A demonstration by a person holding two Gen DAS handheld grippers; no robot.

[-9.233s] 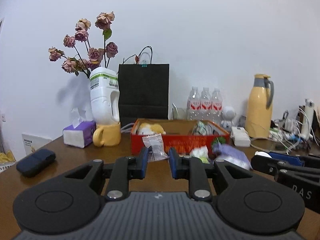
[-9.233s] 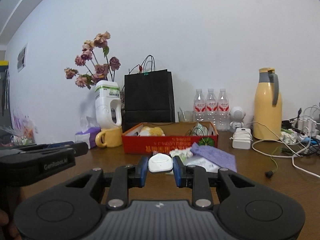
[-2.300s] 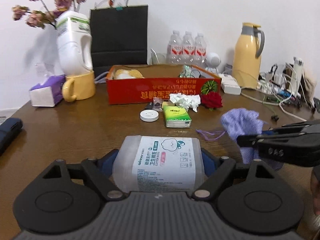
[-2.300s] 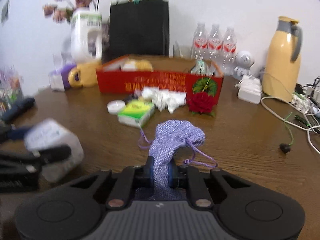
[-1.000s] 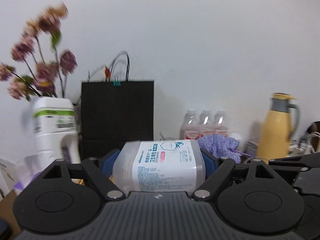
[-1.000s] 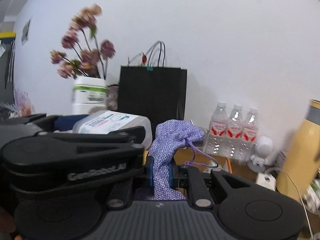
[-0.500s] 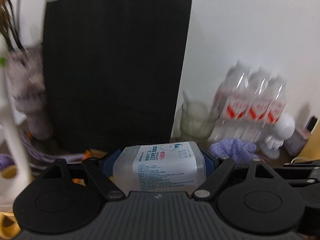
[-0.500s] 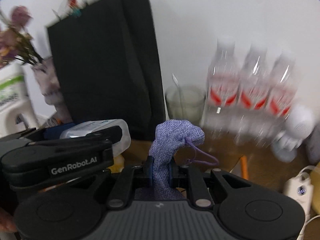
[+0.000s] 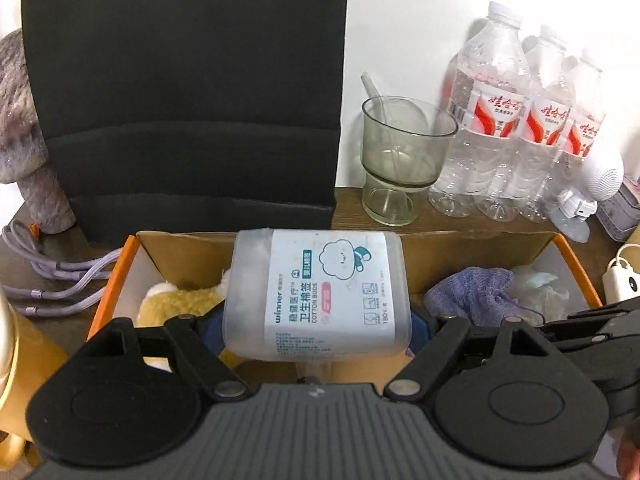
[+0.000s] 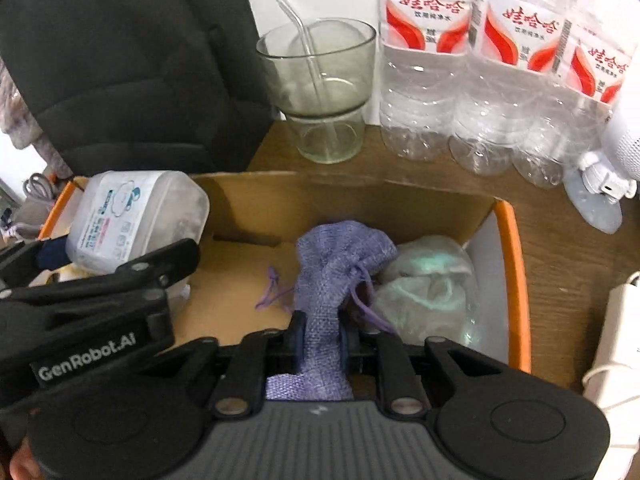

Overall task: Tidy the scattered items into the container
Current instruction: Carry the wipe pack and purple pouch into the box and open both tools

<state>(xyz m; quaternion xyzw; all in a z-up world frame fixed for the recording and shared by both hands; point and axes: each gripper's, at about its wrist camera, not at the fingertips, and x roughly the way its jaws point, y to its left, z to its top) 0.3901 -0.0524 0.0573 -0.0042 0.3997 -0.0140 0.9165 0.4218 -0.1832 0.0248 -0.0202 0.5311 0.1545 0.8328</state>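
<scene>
With the right gripper [image 10: 320, 338] opening around the purple woven drawstring pouch [image 10: 336, 264], let it drop onto the bare floor of the orange-rimmed cardboard box [image 10: 516, 280], while the left gripper [image 9: 316, 320], spread wide, clamps the translucent plastic cotton-bud tub [image 9: 320, 292] until it is lower

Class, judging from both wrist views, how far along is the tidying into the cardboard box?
Done: a yellow plush toy lies in the box. In hand: left gripper holds the cotton-bud tub over it; right gripper, jaws opening, lowers the purple pouch. Left: releasing both.
</scene>
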